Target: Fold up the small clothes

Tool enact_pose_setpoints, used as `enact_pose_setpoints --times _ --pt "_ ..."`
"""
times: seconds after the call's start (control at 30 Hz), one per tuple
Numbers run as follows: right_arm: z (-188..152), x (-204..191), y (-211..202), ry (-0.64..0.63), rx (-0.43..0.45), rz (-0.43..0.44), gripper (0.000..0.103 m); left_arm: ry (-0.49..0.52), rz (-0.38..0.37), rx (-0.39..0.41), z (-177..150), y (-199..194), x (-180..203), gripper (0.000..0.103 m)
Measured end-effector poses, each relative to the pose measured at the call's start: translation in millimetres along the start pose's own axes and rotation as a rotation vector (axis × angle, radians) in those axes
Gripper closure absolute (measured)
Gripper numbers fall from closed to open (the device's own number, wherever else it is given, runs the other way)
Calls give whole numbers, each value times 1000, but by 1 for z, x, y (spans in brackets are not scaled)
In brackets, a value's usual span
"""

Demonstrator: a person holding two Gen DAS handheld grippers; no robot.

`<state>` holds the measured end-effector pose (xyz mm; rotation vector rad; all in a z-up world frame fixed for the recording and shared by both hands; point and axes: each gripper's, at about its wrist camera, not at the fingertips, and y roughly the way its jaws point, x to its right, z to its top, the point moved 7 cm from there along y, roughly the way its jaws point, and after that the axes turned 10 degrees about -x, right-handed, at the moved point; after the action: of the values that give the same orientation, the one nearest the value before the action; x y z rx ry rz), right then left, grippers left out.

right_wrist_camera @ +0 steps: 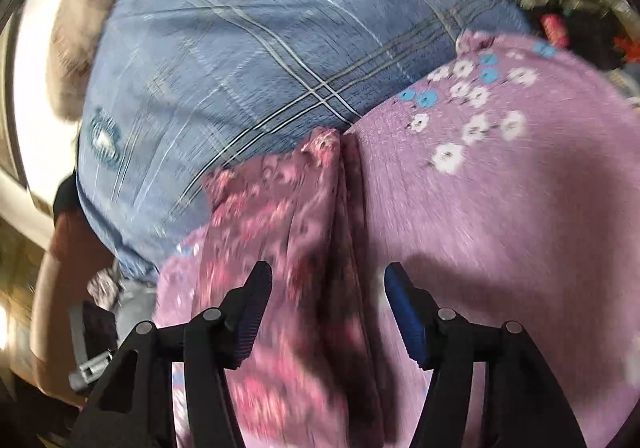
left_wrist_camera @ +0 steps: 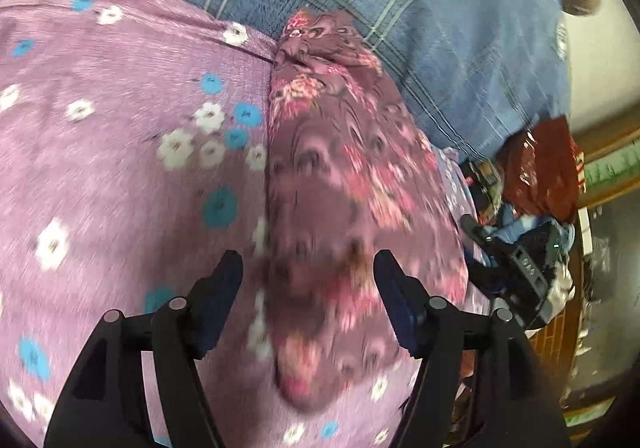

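A small mauve garment (left_wrist_camera: 320, 152) with a pink flower print lies as a long narrow strip on a purple bedsheet (left_wrist_camera: 120, 168) dotted with white and blue flowers. My left gripper (left_wrist_camera: 308, 264) hovers over the strip's near end, jaws open, the cloth showing blurred in the gap below. In the right wrist view the same garment (right_wrist_camera: 280, 208) runs away from me along a crease in the sheet (right_wrist_camera: 500, 228). My right gripper (right_wrist_camera: 328, 272) stands open over it, and its blue pads touch nothing that I can see.
A blue plaid blanket (left_wrist_camera: 400, 8) (right_wrist_camera: 260, 48) covers the bed beyond the sheet. A brown furry item (right_wrist_camera: 88, 8) lies at its far edge. A red bag (left_wrist_camera: 540, 168) and clutter sit off the bed's right side. A person's arm (right_wrist_camera: 52, 288) is at lower left.
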<state>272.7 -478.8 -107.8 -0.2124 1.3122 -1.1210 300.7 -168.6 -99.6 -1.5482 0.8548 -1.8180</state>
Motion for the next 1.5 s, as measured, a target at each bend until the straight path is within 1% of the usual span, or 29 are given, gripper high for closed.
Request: enact_pose_setpoints --times 0.07,0.1,0.13,0.17,0.23,0.27,0.3,0.33,0.37,0.4,0.43,0.47,0.57,0.63,0.67,0.8,0.9,0.97,1.1,1.13,1.2,1.23,1.27,1.3,1.33,1.37,1.4,1.43,1.5 --pt "10 6 24 38 -40 16 42 -19 -37 -38 13 13 2 36" --pt "13 6 33 41 -59 44 42 -17 -52 -51 16 19 5 36" --pt "15 1 39 22 -69 76 42 -13 -55 -65 20 27 8 32" --pt "15 -10 45 -34 -96 107 40 -3 -42 -64 22 32 11 28" --pt "10 -24 53 -111 -158 153 34 21 -15 -60 24 41 18 26" --pt "6 -31 56 -162 -187 153 34 36 -2 -48 24 44 21 27" --pt "5 -34 59 -186 -192 128 35 37 7 -33 24 44 23 27" --pt "3 -34 61 -206 -186 83 42 36 16 -19 24 43 23 39" --pt "3 -34 61 -216 -171 54 54 33 45 0 26 42 22 57" --pt "3 -35 59 -231 -141 24 61 37 87 26 26 38 22 65" --pt "3 -36 56 -246 -109 -9 75 39 109 46 26 35 23 74" --pt "3 -39 54 -264 -79 -46 78 45 137 77 26 29 26 77" --pt "-2 -56 47 -346 -7 -183 82 127 267 175 19 14 44 79" --pt "-9 -68 38 -380 28 -234 82 158 305 211 9 3 51 79" --pt "-12 -70 32 -390 38 -239 82 165 307 227 2 -6 53 79" --pt "-34 -87 10 -423 54 -235 82 134 249 228 -24 -37 44 79" --pt "-60 -102 -1 -427 37 -199 82 92 212 210 -51 -57 32 79" --pt "-84 -118 -4 -443 21 -176 82 71 199 209 -70 -70 22 79" --pt "-131 -141 -6 -456 -10 -93 82 24 173 206 -115 -89 -7 78" --pt "-145 -143 -5 -452 -21 -63 81 17 176 198 -124 -88 -15 77" --pt "-165 -140 4 -434 -53 -33 80 -1 223 161 -141 -78 -39 76" --pt "-175 -134 14 -418 -80 -35 80 -10 246 138 -146 -71 -50 76" --pt "-183 -123 26 -394 -116 -55 76 -26 263 99 -151 -61 -66 70" --pt "-189 -113 36 -372 -147 -91 75 -31 226 94 -152 -58 -71 67" --pt "-193 -105 43 -354 -166 -113 70 -43 196 107 -153 -62 -75 61" --pt "-193 -99 42 -328 -159 -102 65 -49 193 110 -153 -65 -75 59" --pt "-191 -97 38 -306 -150 -93 62 -44 189 119 -151 -70 -74 59" --pt "-186 -96 32 -285 -142 -88 61 -36 192 132 -147 -74 -72 59" --pt "-165 -97 18 -252 -82 -76 61 -13 196 161 -133 -80 -63 53"
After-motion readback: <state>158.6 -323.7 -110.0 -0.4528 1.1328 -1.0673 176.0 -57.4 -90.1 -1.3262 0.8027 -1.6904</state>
